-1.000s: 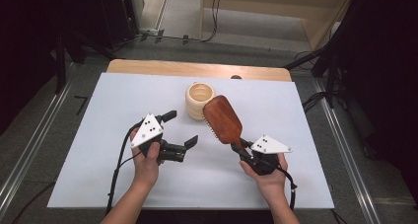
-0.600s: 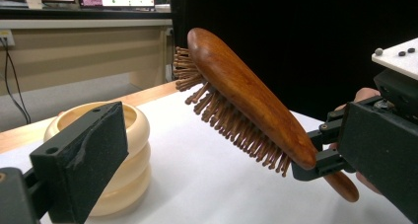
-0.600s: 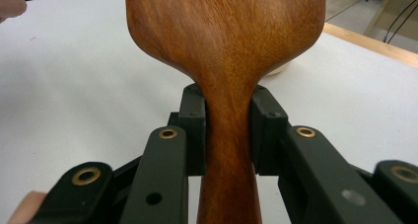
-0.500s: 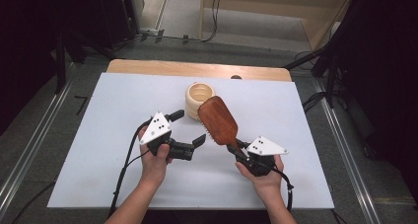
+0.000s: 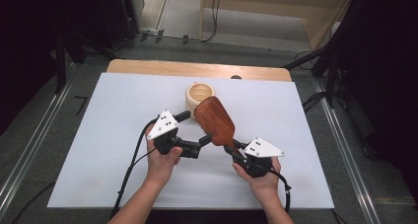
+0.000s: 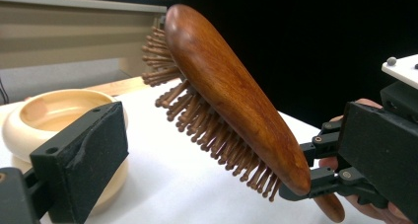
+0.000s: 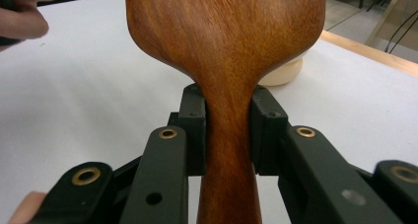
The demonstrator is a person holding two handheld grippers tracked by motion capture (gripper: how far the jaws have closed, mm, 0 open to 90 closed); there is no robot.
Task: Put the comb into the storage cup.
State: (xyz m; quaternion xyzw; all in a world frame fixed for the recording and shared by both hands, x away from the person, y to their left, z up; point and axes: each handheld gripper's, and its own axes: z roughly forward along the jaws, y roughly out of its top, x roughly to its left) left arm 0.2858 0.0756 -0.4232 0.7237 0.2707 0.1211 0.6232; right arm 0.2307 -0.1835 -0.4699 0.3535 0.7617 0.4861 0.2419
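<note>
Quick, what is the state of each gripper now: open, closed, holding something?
Left gripper: open, holding nothing, jaws spread around the hairbrush bristles.
Right gripper: closed on the hairbrush handle.

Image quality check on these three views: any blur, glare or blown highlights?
High view: even light, soft overall, dark surroundings, no glare on the white table. Left gripper view: hairbrush sharp with a mild sheen, near jaw slightly soft, black backdrop. Right gripper view: handle grain crisp, the bowl behind blurred.

White-topped table [image 5: 98,135], grey floor [image 5: 187,17], dark surroundings.
</note>
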